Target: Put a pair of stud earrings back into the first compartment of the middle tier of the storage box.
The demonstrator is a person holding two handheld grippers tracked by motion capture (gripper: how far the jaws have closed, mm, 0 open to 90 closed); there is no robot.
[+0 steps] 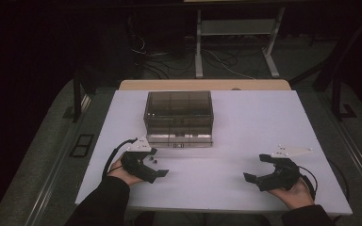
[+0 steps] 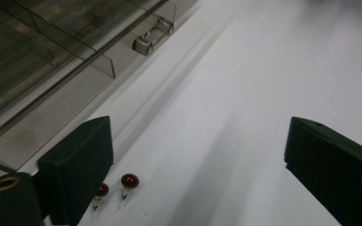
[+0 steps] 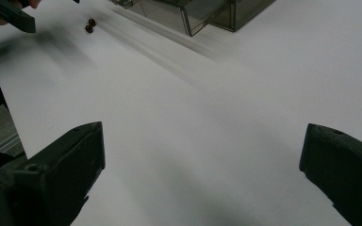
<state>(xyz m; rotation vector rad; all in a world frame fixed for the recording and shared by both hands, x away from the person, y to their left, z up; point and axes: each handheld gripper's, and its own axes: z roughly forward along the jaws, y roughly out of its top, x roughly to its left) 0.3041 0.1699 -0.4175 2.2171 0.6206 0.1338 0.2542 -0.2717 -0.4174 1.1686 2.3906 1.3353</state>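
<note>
Two small red LEDs (image 2: pixel 129 181) with wire legs lie on the white table (image 1: pixel 245 122), just inside the near jaw of my left gripper (image 2: pixel 198 150). In the high view they are dark specks (image 1: pixel 152 160) between that gripper's jaws (image 1: pixel 158 162), which stand open and hold nothing. A smoky transparent compartment box (image 1: pixel 179 117) sits closed at the table's middle, its latch (image 2: pixel 153 34) facing me. My right gripper (image 1: pixel 256 167) rests open over bare table at the front right. The right gripper view shows its jaws (image 3: pixel 202 155) wide apart, with the LEDs (image 3: pixel 90 25) far off.
The box's front edge (image 3: pixel 202 14) lies a short way beyond the LEDs. The left gripper (image 3: pixel 9 14) shows at the top left of the right gripper view. Dark floor, cables and a metal stand (image 1: pixel 235 42) lie beyond the table's far edge.
</note>
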